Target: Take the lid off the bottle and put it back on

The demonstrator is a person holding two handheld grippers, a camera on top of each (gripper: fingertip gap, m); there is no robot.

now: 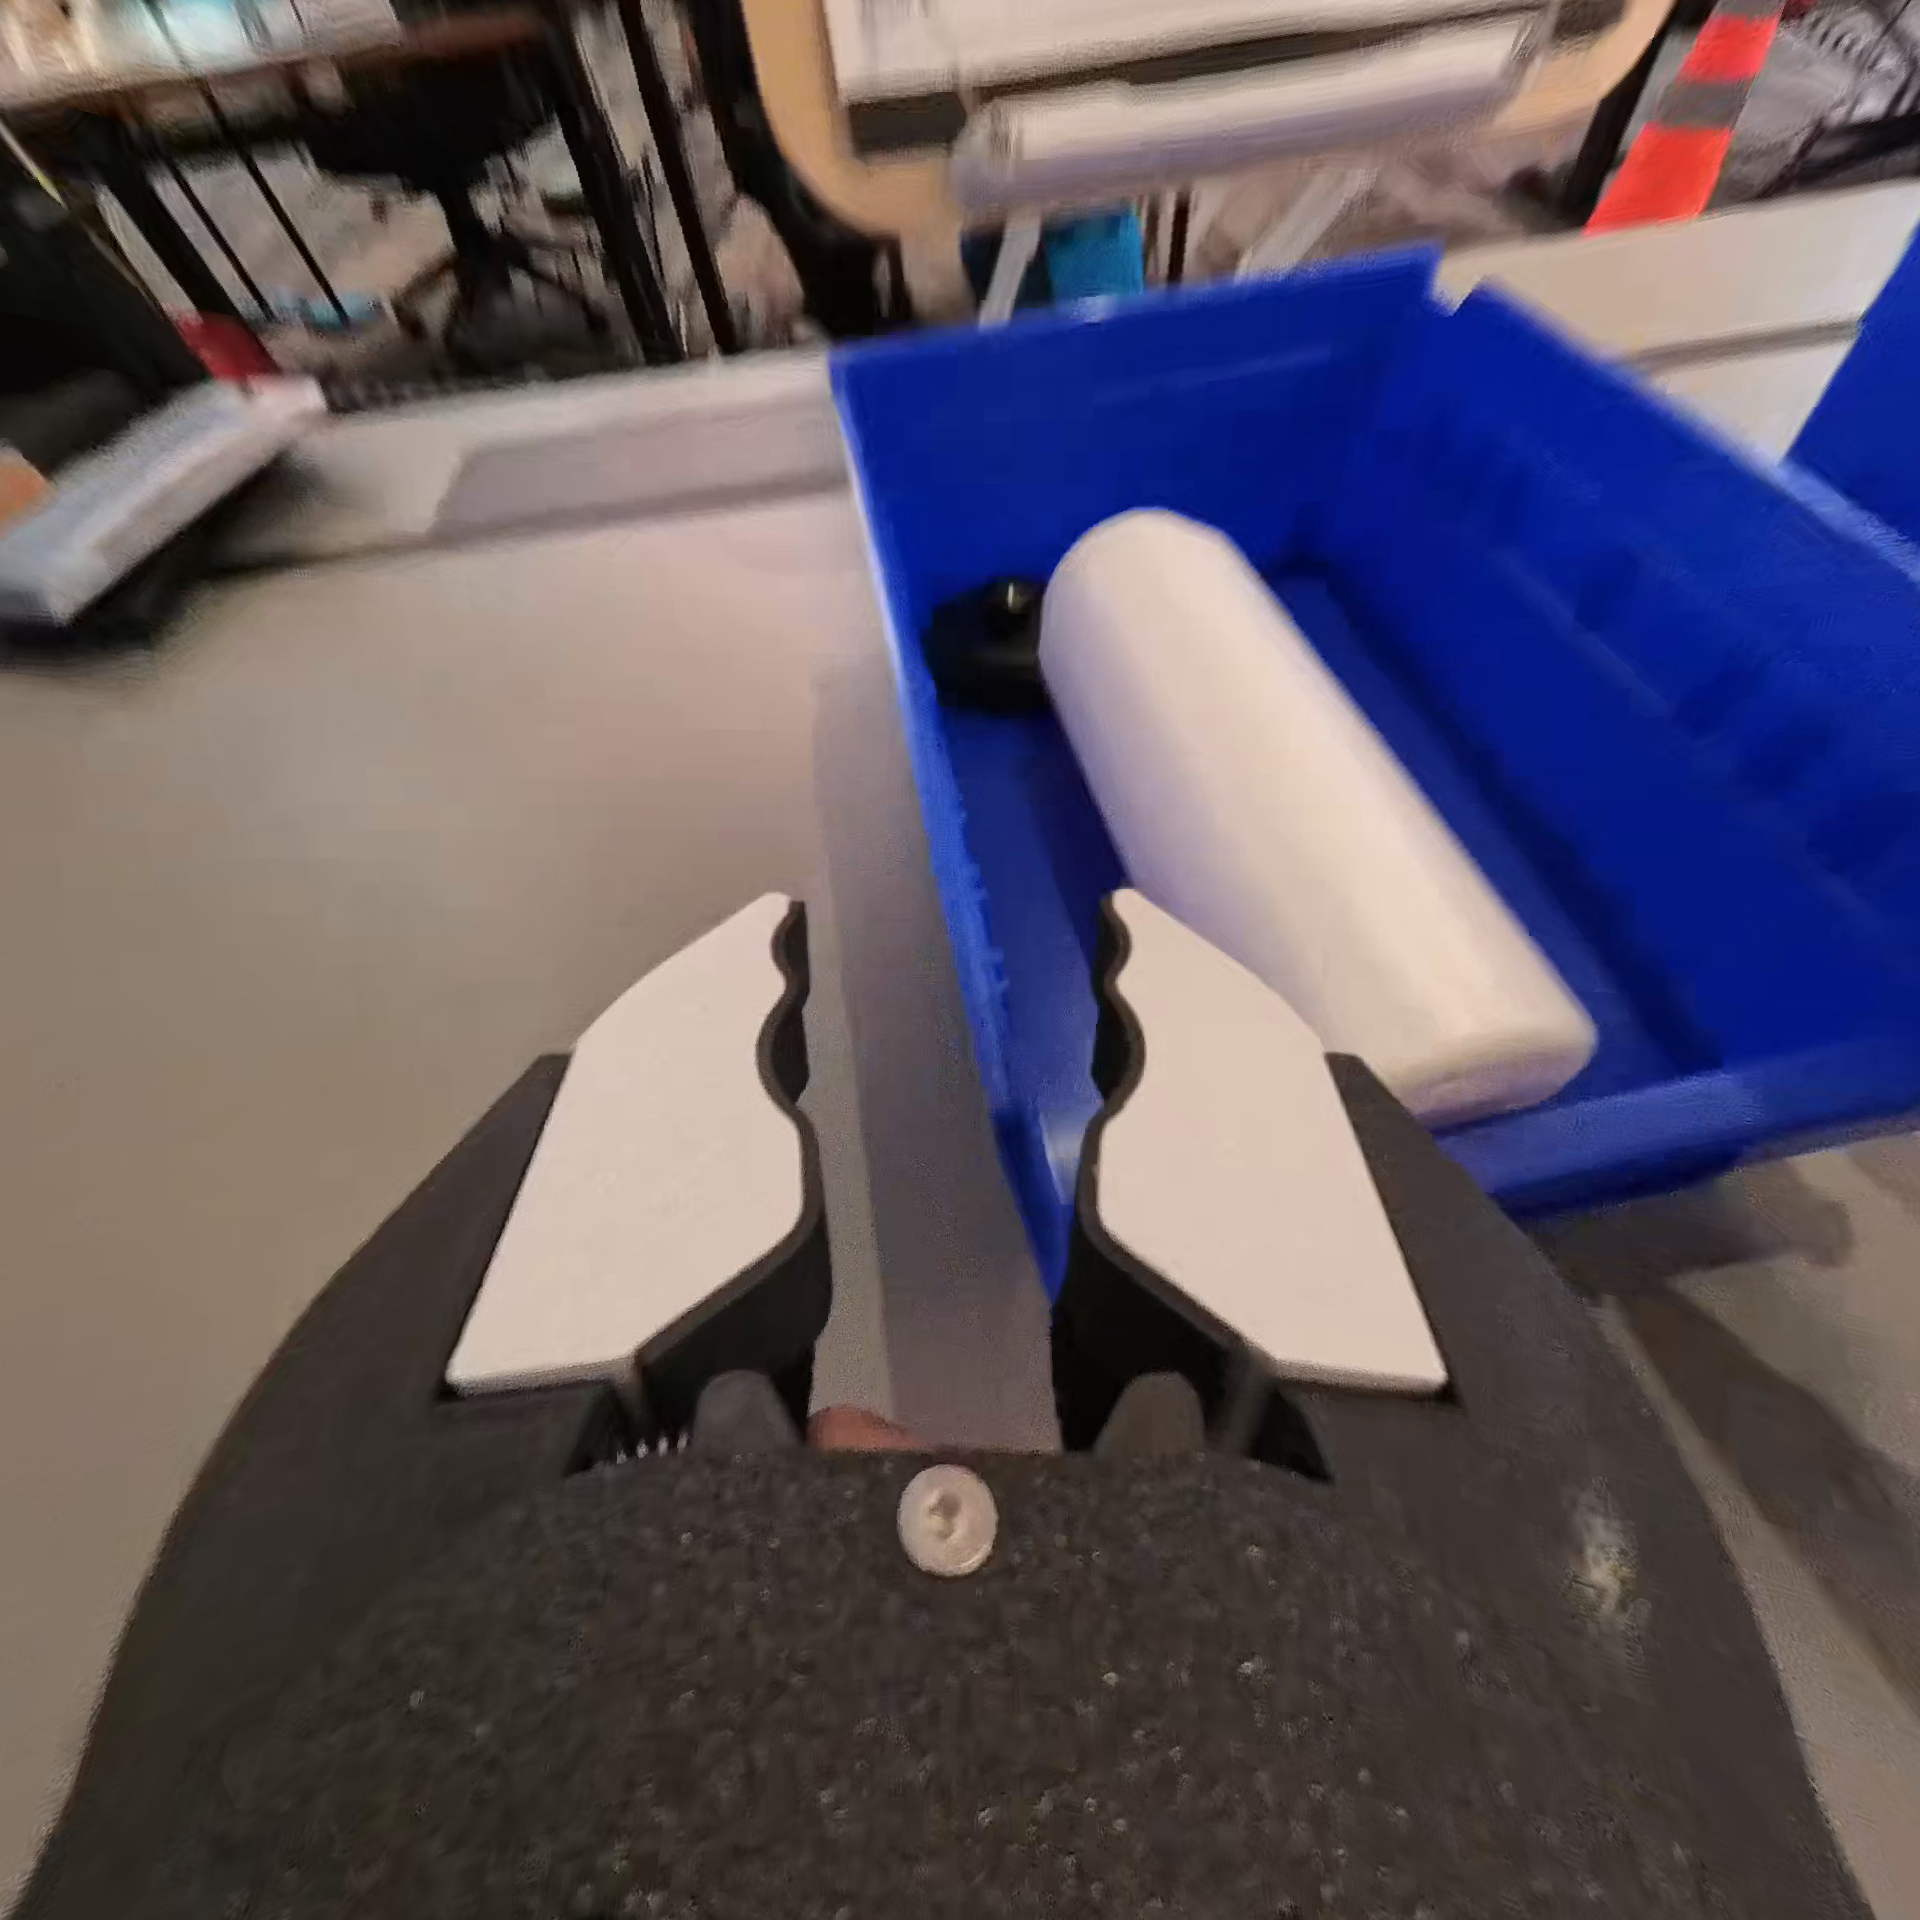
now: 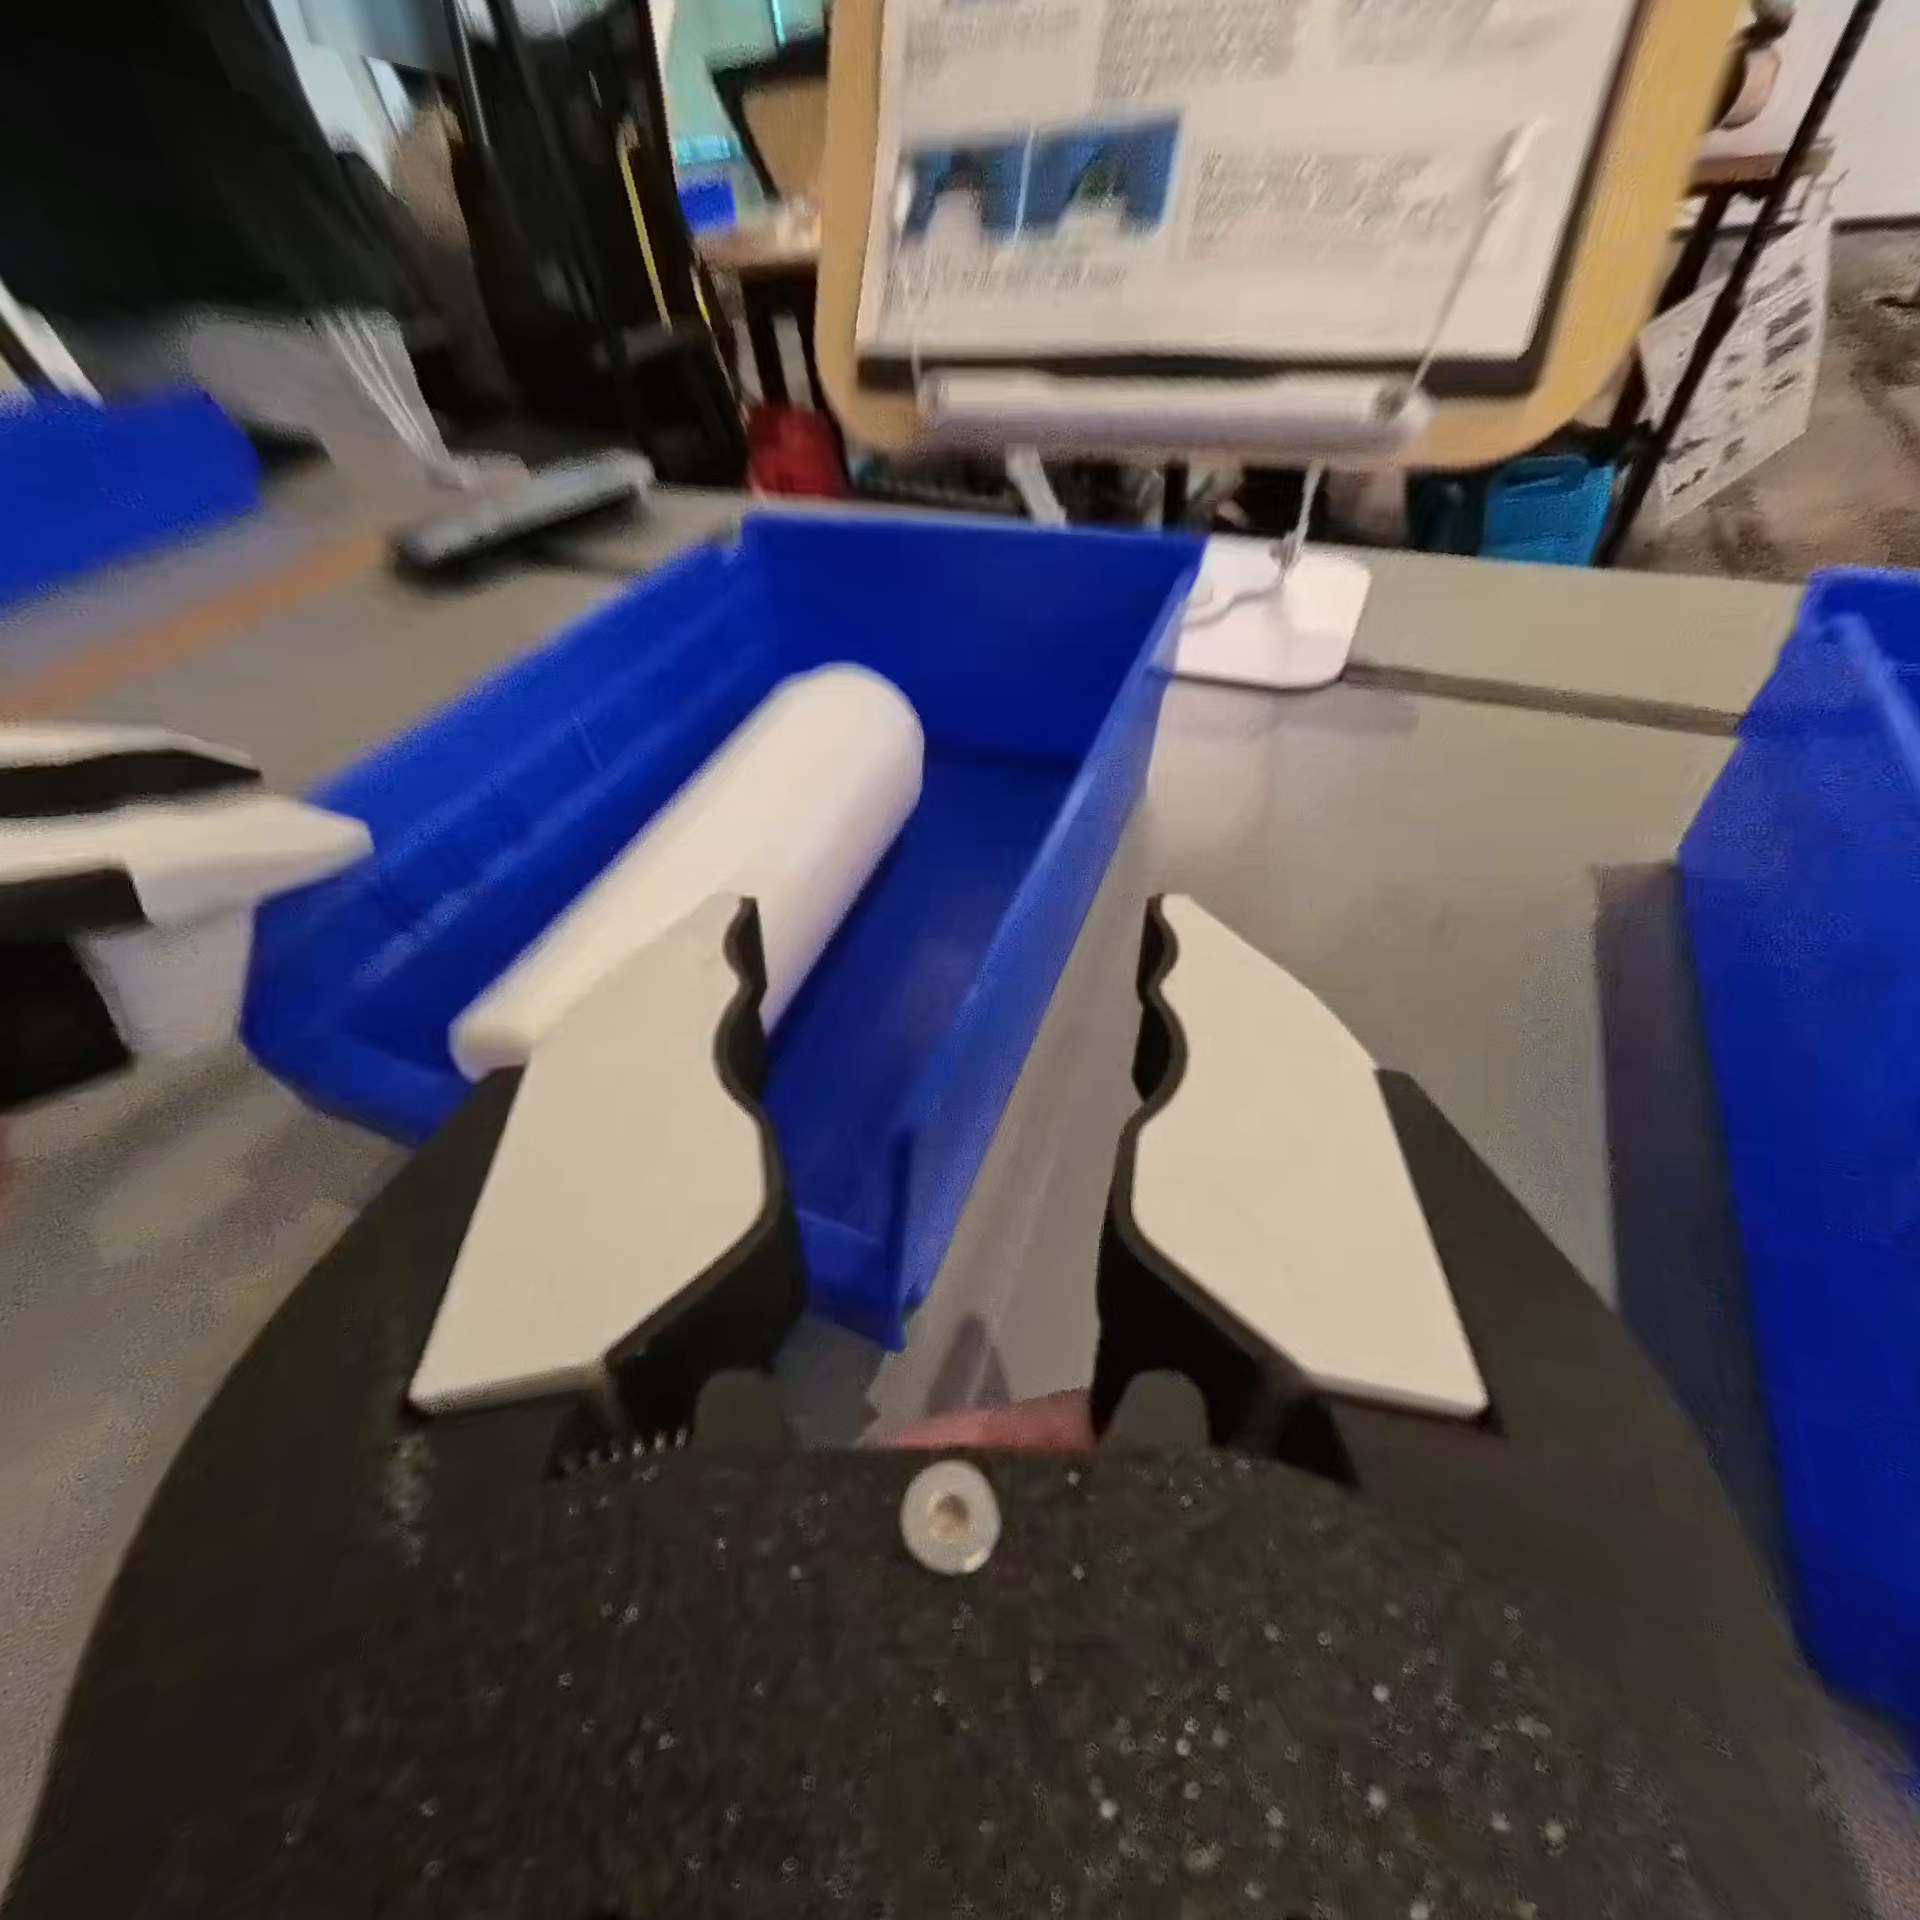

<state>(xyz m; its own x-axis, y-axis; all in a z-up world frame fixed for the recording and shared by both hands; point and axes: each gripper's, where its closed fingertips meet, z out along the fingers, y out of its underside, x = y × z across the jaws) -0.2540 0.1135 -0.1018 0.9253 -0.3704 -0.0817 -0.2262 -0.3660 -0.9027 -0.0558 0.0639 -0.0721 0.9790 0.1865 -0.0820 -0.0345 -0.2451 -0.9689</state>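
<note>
White bottle [image 1: 1288, 790]: lying on its side inside a blue plastic bin [image 1: 1143, 436], its length running along the bin's floor. Black lid [image 1: 987, 649]: at the bottle's far end, by the bin's far left corner in the left wrist view (hidden behind the bottle body in the right wrist view); the blur leaves it unclear whether it is seated on the neck or only lying against it.

Blue plastic bin: resting on a grey table [image 1: 364, 883].

Left gripper [image 1: 951, 914]: jaws apart, nothing between them; it hovers over the bin's near left wall, clear of the bottle. It also shows at the left edge of the right wrist view.

Right gripper [image 2: 945, 914]: jaws wide apart, bare; it hovers over the bin's right wall, its left finger [image 2: 623, 1143] overlapping the bottle's near end in the picture.

Second blue bin [image 2: 1818, 1039]: at the right, apart from the first.

Document stand [image 2: 1226, 208]: beyond the bins, its white base [image 2: 1278, 623] just beside the first bin's far corner.
</note>
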